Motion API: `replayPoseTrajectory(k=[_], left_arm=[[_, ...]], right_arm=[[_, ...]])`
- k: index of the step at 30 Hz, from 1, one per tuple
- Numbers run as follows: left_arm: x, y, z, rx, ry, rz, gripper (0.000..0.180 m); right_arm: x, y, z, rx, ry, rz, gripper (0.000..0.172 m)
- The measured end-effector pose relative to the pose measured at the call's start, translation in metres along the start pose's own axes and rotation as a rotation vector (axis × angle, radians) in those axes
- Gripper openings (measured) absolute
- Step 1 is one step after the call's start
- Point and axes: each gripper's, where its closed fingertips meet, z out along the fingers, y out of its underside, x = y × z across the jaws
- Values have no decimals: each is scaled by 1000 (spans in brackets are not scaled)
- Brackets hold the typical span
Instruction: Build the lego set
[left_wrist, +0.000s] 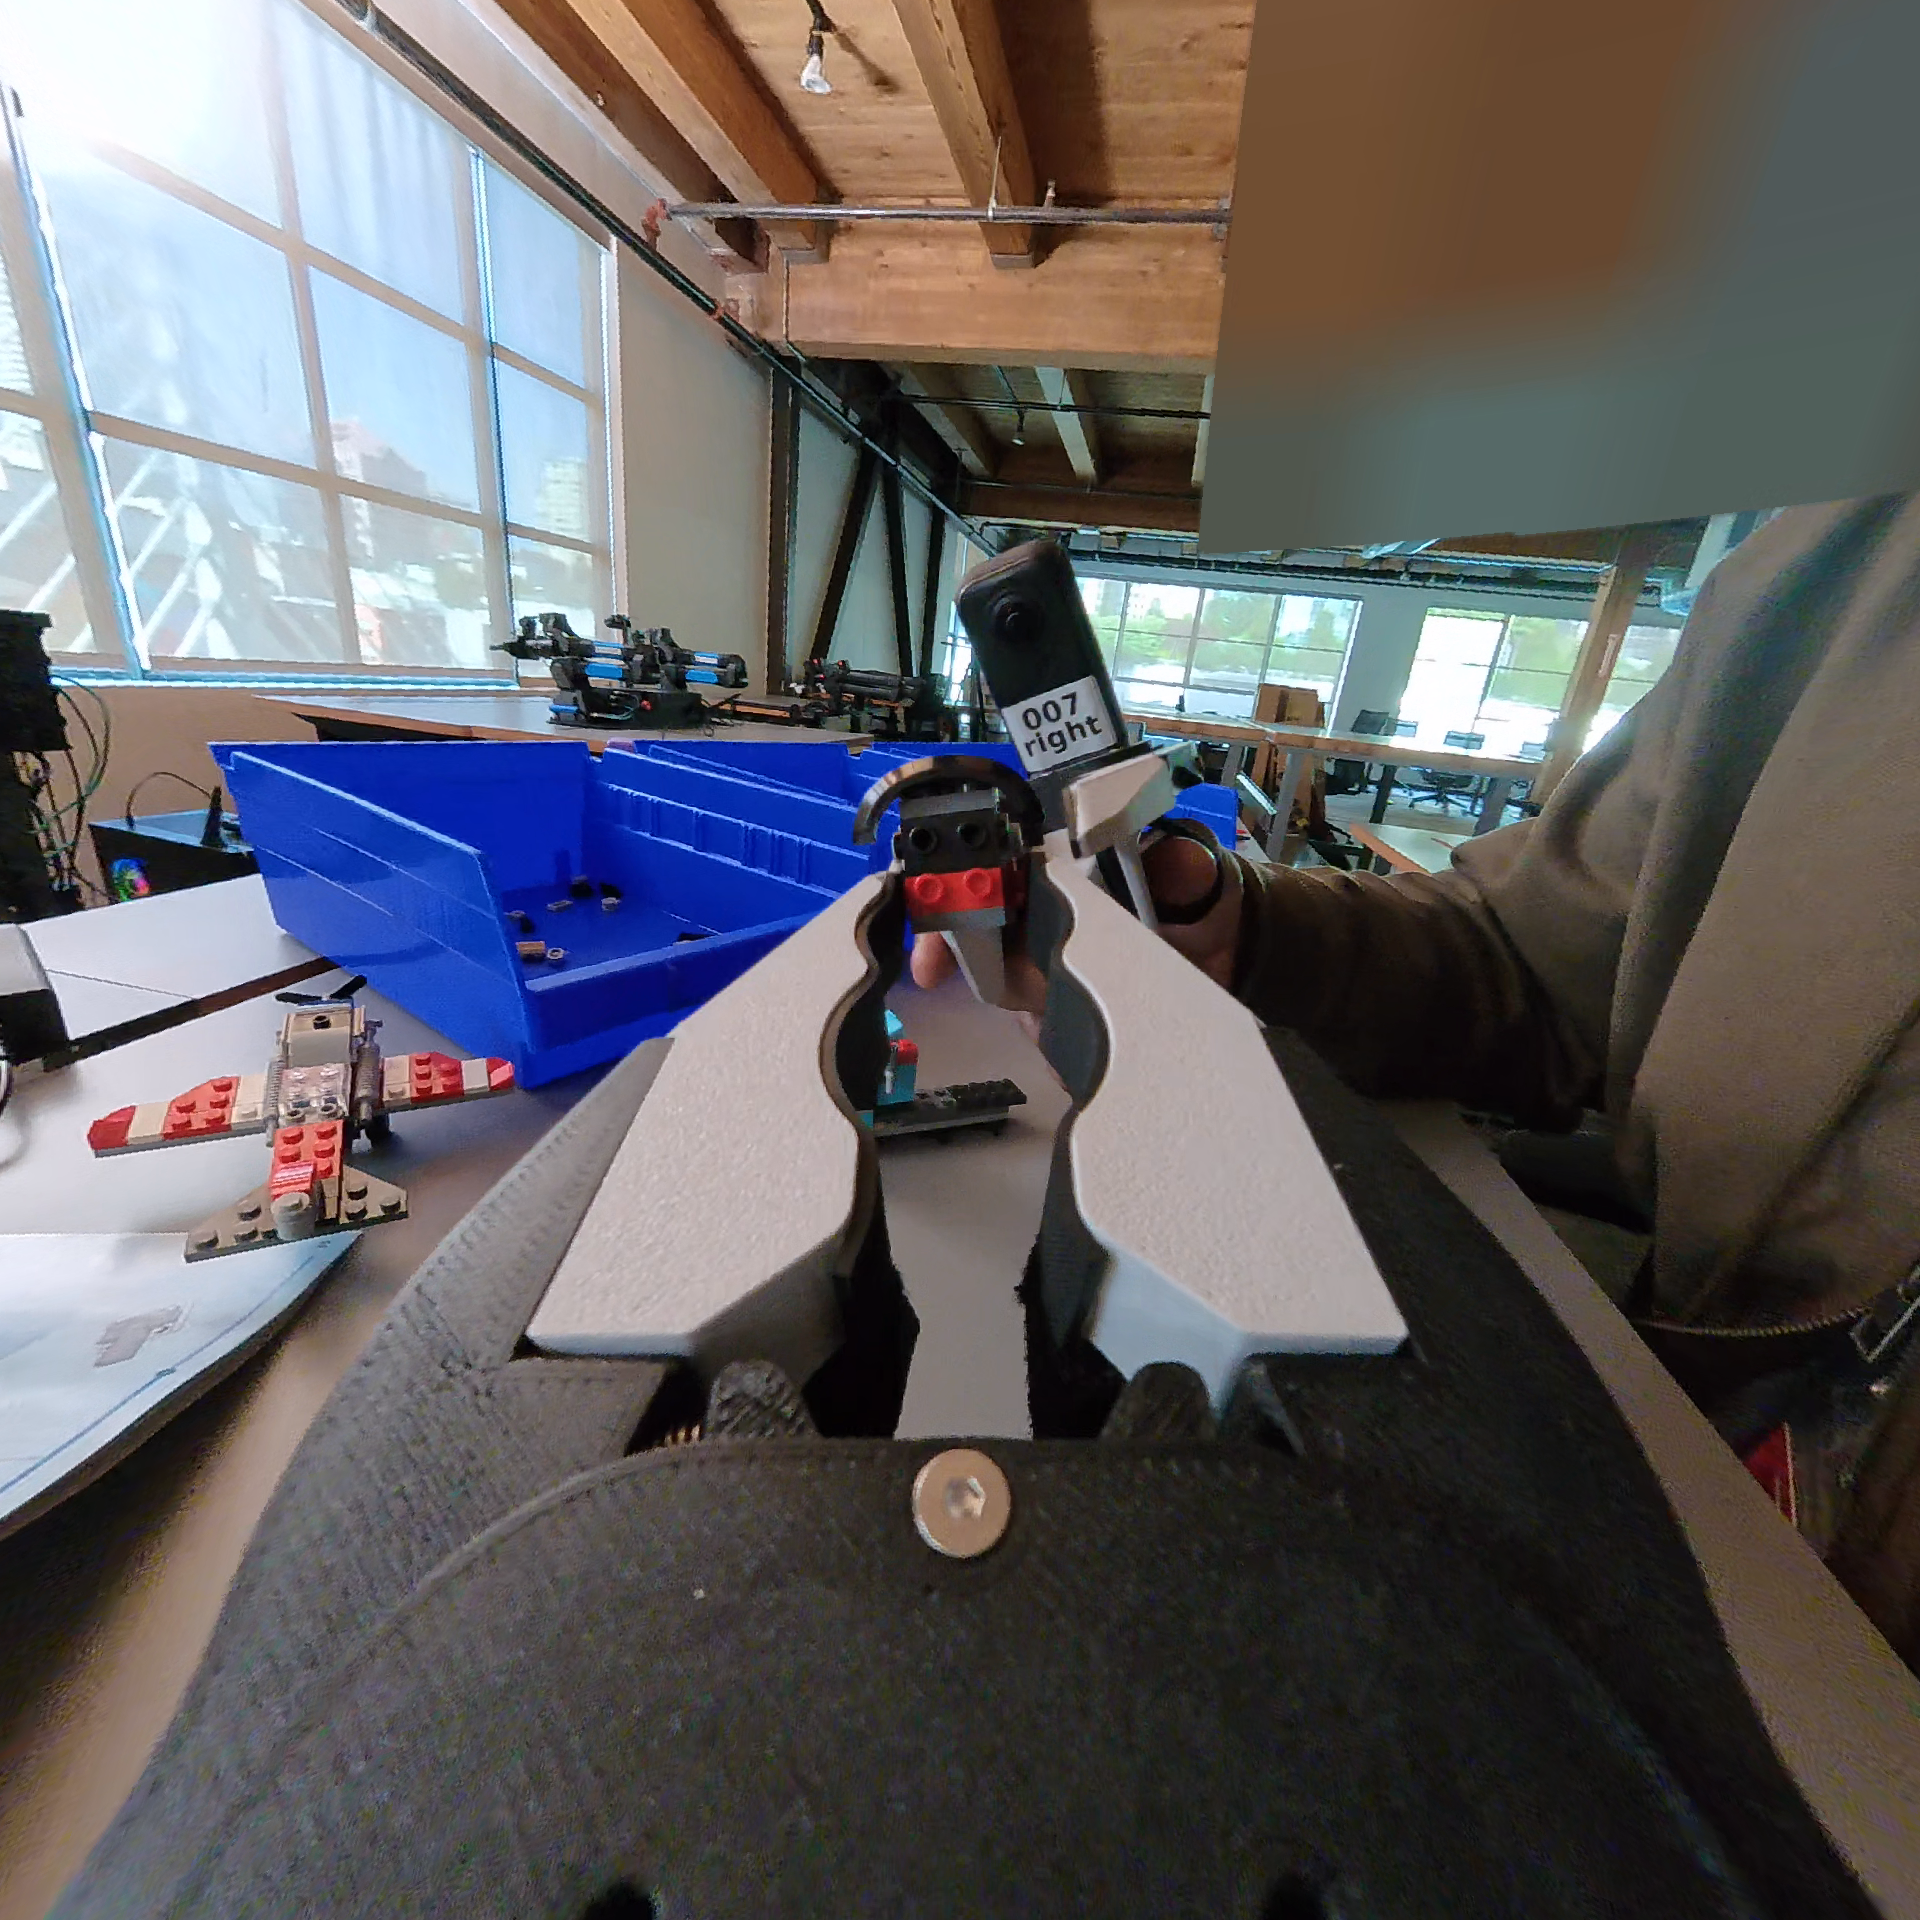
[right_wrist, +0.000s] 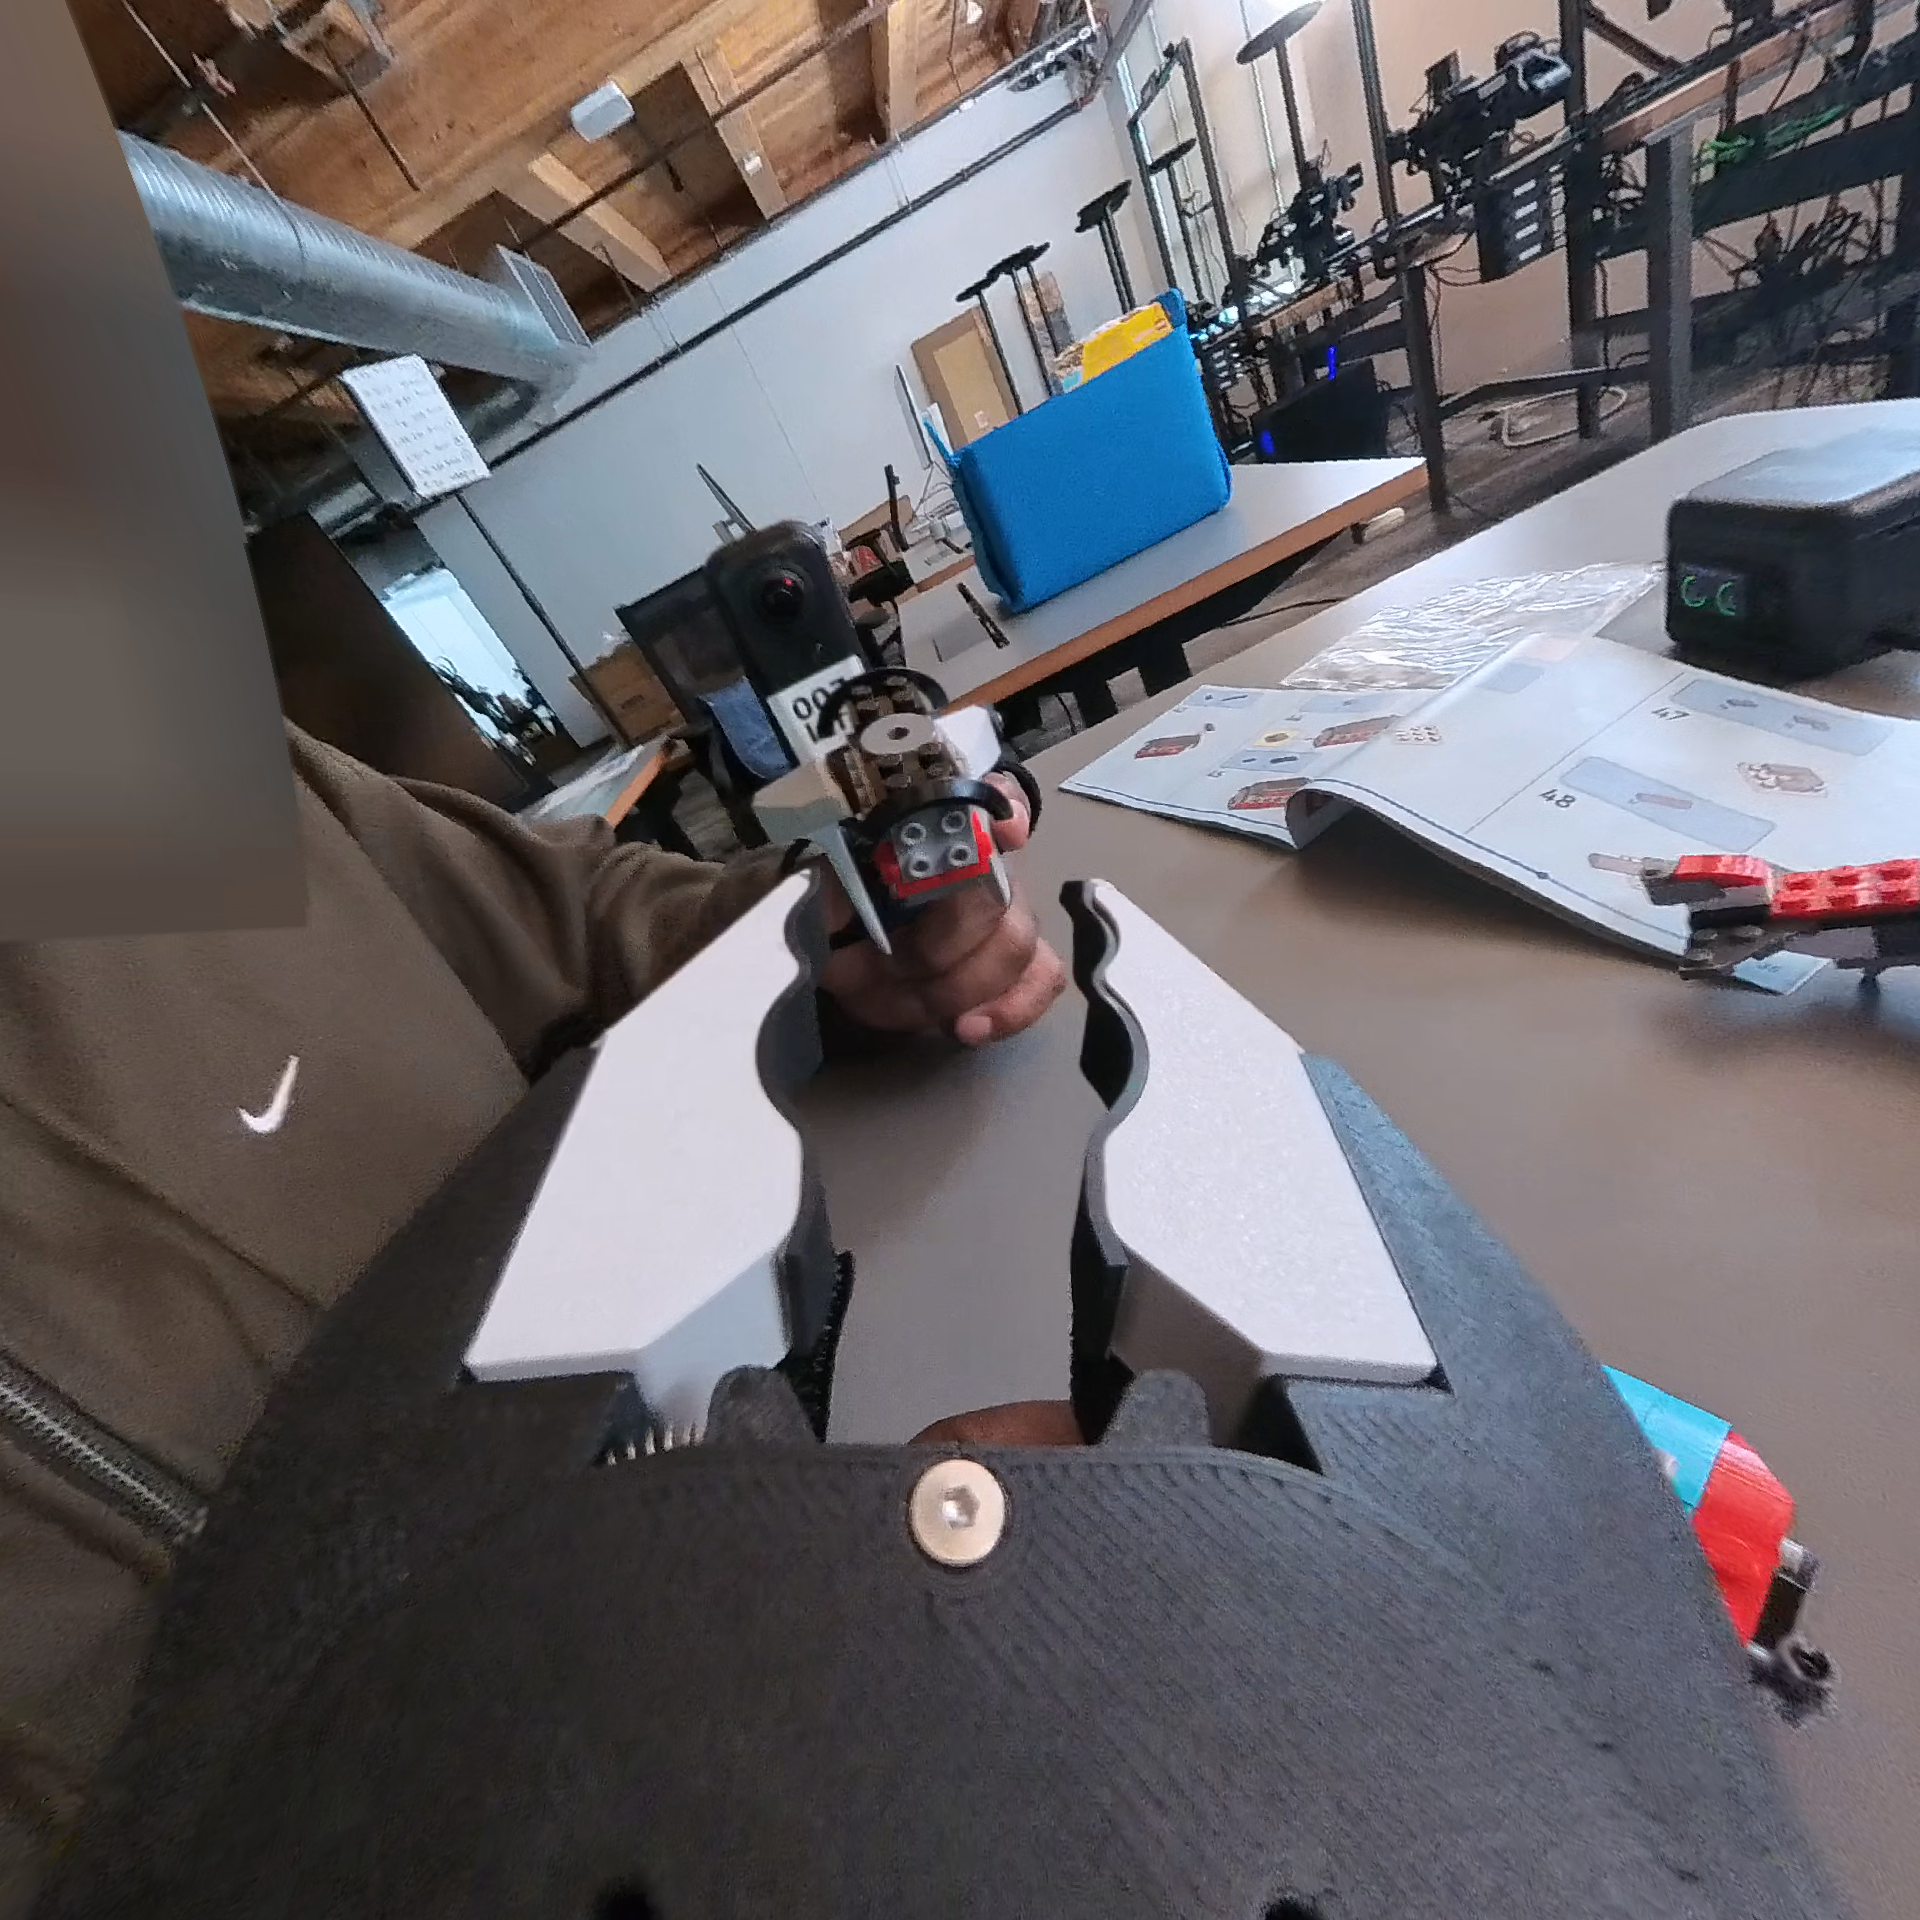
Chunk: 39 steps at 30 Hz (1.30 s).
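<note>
The left gripper is clenched on a small brick model – black and red bricks with a thin black arch on top – and both fingertips press on its sides. It is held up in the air above the tabletop, in front of the person. In the right wrist view the same model shows a grey stud plate on a red face and a grey round piece on top.

The right gripper is released; its fingers stand well apart with only tabletop between them, and it points at the model from near.

Below the left gripper, a small teal and red brick piece stands on a black plate on the tabletop. Behind lies a blue bin with a few small parts inside. To the left rests a red, white and grey brick plane, partly on an open booklet. A black box sits beyond the booklet.
</note>
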Motion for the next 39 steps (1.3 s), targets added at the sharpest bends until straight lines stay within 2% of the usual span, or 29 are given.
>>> replayPoseTrajectory(k=[4, 10, 22, 32, 39], left_arm=[[-3, 0, -1, 5, -16, -6, 24], [-15, -3, -5, 26, -62, -52, 24], [-21, -1, -5, 37, -80, -122, 24], [-12, 6, 2, 9, -40, -141, 24], [-9, 6, 1, 25, 19, -228, 24]], right_arm=[[3, 1, 0, -14, 40, -51, 41], [11, 2, -1, -12, 77, -27, 31], [15, 4, 4, 18, 115, -18, 32], [7, 9, 11, 19, 77, -25, 31], [5, 7, 8, 12, 67, -74, 30]])
